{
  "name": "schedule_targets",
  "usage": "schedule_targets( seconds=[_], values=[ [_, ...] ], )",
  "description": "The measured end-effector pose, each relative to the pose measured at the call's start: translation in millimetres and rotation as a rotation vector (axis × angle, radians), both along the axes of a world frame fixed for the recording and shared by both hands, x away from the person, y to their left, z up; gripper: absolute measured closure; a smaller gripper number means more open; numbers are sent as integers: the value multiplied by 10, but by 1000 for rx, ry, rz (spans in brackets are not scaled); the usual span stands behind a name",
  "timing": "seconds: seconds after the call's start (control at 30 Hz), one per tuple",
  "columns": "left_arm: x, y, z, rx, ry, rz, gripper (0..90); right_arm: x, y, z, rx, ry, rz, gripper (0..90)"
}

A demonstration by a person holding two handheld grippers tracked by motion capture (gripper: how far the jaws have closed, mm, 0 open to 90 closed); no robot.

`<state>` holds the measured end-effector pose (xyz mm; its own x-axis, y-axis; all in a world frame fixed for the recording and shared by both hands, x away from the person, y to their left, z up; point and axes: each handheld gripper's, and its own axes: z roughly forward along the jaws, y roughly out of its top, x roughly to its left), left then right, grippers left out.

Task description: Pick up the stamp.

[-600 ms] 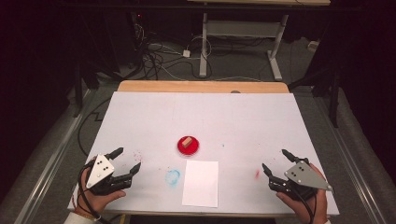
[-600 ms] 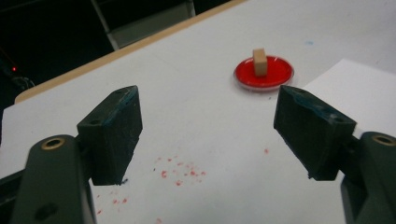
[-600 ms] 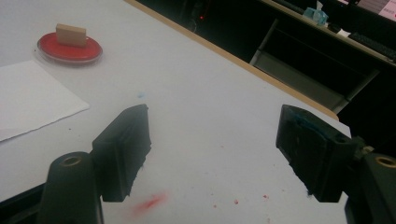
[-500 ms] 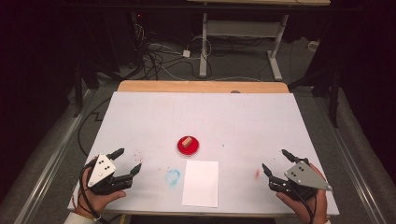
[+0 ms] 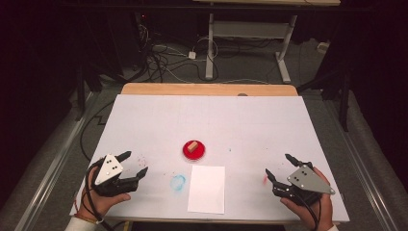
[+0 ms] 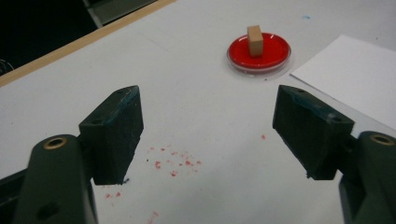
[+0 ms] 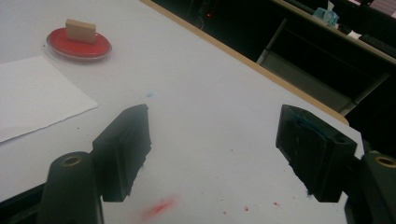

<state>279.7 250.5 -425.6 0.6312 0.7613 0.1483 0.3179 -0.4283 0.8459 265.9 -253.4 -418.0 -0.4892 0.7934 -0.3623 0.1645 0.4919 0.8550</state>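
Note:
A round red dish sits mid-table with a small tan wooden block standing on it. Just in front of it lies a white sheet of paper. My left gripper hovers near the front left, open and holding nothing, pointing toward the dish. In the left gripper view the jaws stand wide apart, with the dish and block ahead. My right gripper is at the front right, open and holding nothing; its own view has the dish far left.
A blue smudge marks the table left of the paper, and a red smear lies by the right gripper. Red specks dot the surface under the left gripper. The table's wooden far edge borders a floor with cables and desk legs.

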Motion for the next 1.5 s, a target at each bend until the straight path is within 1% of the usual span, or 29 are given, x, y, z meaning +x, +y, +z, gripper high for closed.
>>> schedule_targets(
  seconds=[0.1,0.13,0.23,0.27,0.3,0.33,0.37,0.4,0.43,0.47,0.5,0.53,0.57,0.63,0.77,0.8,0.83,0.87,0.9,0.97,1.03,1.1,1.17,1.23,1.27,1.33,1.37,1.4,1.5],
  values=[
    [46,-27,41,17,5,1,240,2,3,0,0,0,4,264],
    [77,-36,63,19,20,-12,240,2,3,0,0,0,4,264],
    [181,-95,122,43,77,-42,238,13,5,-12,-6,11,0,268],
    [229,-117,144,50,114,-60,232,18,6,-17,-13,16,0,275],
    [266,-146,165,53,123,-60,232,18,6,-17,-13,16,0,275],
    [360,-222,210,67,171,-79,237,25,0,-25,-15,22,-3,277],
    [360,-222,210,67,171,-79,237,25,0,-25,-15,22,-3,277],
    [396,-277,232,87,171,-73,237,29,-1,-27,-16,26,-6,278],
    [422,-333,257,104,153,-50,255,30,-6,-27,-18,27,-5,284],
    [458,-393,277,127,160,-38,337,28,-4,-26,-22,25,-8,293],
    [496,-458,285,148,181,-52,308,26,-5,-25,-23,24,-8,291],
    [562,-569,300,164,197,-74,316,23,-7,-25,-20,24,-7,290],
    [562,-569,300,164,197,-74,322,23,-7,-25,-20,24,-7,290],
    [648,-682,322,185,222,-81,324,25,-12,-31,-21,28,-14,292],
    [808,-852,364,157,265,-99,333,27,-23,-34,-28,29,-16,292],
    [881,-972,360,175,289,-122,343,28,-24,-33,-24,30,-19,294],
    [881,-972,360,175,289,-122,342,29,-23,-34,-26,32,-19,294],
    [953,-1085,341,200,327,-145,347,29,-18,-37,-22,34,-19,294],
    [953,-1085,341,200,327,-145,348,29,-18,-37,-22,34,-19,294],
    [1024,-1202,315,230,354,-150,349,34,-27,-44,-27,39,-13,294],
    [1096,-1286,296,247,387,-148,353,37,-33,-48,-25,43,-13,297],
    [1148,-1348,286,249,400,-151,361,40,-33,-51,-19,43,-14,299],
    [1217,-1421,278,271,431,-147,370,42,-35,-53,-17,49,-10,299],
    [1297,-1492,278,282,468,-157,441,40,-25,-57,-21,54,-4,300],
    [1297,-1492,278,282,468,-157,478,40,-25,-57,-21,54,-4,300],
    [1345,-1548,269,309,489,-165,514,44,-24,-61,-28,56,0,299],
    [1366,-1578,258,327,506,-176,579,48,-28,-63,-29,58,2,299],
    [1405,-1631,229,362,531,-179,591,49,-30,-64,-29,61,2,299],
    [1440,-1667,207,380,532,-163,603,47,-32,-62,-31,60,0,300]
  ],
)
